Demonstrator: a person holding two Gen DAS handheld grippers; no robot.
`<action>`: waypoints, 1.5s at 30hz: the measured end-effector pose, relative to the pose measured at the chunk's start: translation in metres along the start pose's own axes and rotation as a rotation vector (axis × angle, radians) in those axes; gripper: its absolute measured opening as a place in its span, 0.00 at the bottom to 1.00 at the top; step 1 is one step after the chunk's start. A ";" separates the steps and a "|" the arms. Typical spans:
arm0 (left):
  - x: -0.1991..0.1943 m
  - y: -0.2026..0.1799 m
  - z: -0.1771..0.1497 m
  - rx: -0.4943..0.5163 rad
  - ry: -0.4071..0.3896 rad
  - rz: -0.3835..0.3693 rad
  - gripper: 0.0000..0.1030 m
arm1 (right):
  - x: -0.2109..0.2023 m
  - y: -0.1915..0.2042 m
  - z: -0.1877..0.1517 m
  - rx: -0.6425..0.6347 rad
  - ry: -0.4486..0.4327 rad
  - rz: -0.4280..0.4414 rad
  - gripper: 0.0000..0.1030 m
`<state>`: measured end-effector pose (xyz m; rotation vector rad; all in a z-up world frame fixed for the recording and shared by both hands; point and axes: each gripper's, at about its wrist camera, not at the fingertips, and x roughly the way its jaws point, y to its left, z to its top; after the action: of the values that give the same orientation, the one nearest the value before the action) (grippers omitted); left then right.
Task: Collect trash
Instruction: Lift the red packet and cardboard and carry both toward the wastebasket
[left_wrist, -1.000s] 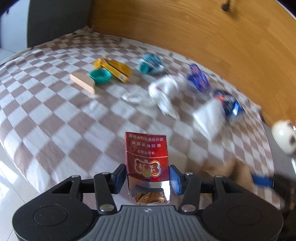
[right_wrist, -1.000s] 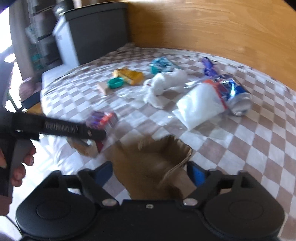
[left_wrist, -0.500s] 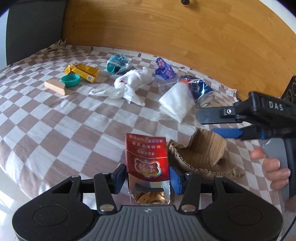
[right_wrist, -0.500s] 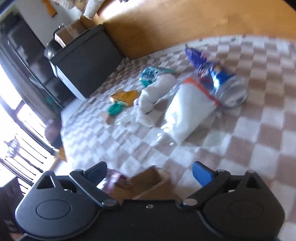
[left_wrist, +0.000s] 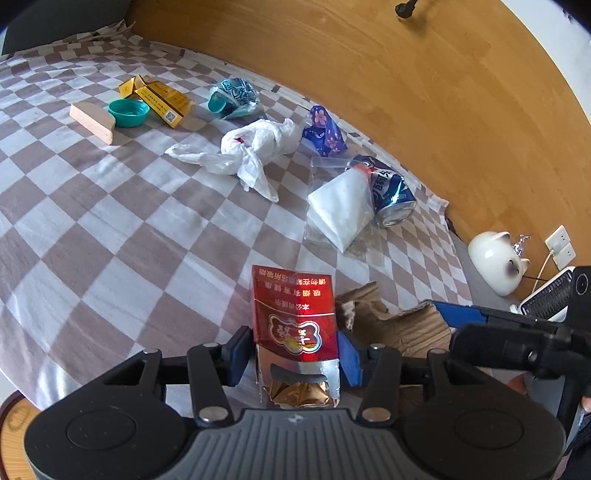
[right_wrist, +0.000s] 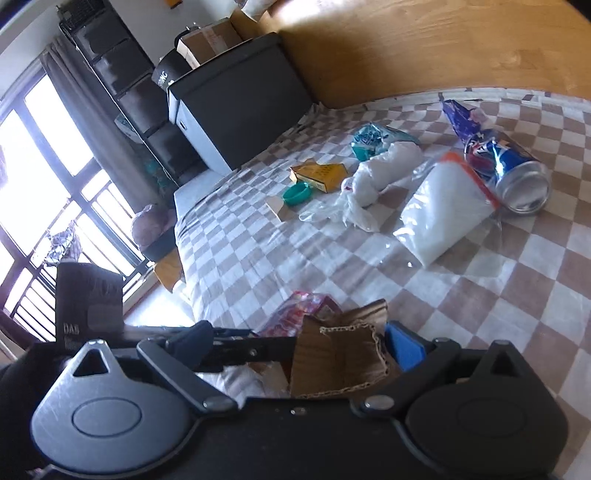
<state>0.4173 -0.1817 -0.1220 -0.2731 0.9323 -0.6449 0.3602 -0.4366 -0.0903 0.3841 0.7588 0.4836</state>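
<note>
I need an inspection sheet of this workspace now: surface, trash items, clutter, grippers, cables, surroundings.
Surface: checkered bed cover, wrinkled.
Job's things: red cigarette pack and torn cardboard held; blue can, zip bag, white plastic bag, yellow box, teal lid lying loose.
Clutter: wood block.
Grippers: left gripper shut on pack; right gripper shut on cardboard.
Cables: white cord at wall socket.
Surroundings: wooden headboard, window.
</note>
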 end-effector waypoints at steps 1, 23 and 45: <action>-0.002 0.000 0.001 0.009 -0.002 0.016 0.49 | 0.000 -0.002 -0.001 0.004 0.008 -0.009 0.97; -0.022 0.000 -0.001 0.197 0.012 0.245 0.50 | 0.052 0.064 -0.024 -0.327 0.177 -0.695 0.74; -0.147 -0.049 -0.014 0.213 -0.176 0.311 0.49 | -0.046 0.150 -0.024 -0.194 -0.093 -0.665 0.64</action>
<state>0.3240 -0.1279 -0.0102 0.0072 0.7112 -0.4207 0.2725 -0.3348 -0.0062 -0.0386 0.6949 -0.0881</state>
